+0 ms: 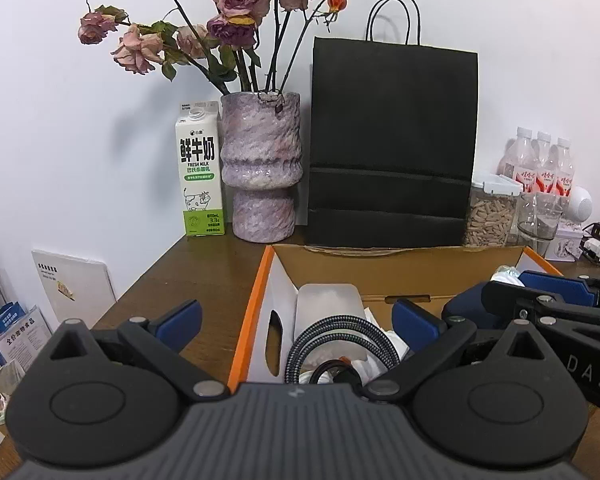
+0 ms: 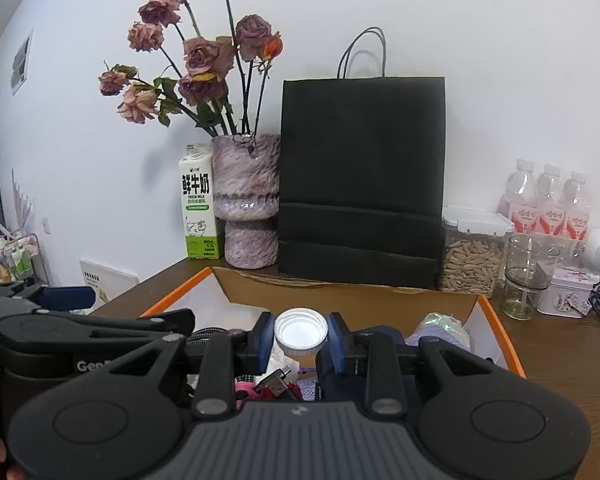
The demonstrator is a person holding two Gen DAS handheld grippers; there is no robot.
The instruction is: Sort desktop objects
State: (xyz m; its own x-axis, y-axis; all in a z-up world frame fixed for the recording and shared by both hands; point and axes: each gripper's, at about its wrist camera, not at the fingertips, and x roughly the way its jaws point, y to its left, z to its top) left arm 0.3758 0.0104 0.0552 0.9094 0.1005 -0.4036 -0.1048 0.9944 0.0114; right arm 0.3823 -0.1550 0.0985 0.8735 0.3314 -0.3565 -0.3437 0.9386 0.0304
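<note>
An open cardboard box with orange edges stands on the brown desk. My right gripper is shut on a white screw cap and holds it over the box. My left gripper is open and empty over the box's left side. Below it lie a braided cable coil and a frosted white pouch. In the right wrist view the box also holds a USB plug, pink items and a pale purple bundle. The right gripper shows at the right edge of the left wrist view.
Behind the box stand a milk carton, a purple vase with dried roses, a black paper bag, a jar of seeds, a glass cup, pink bottles and a small tin.
</note>
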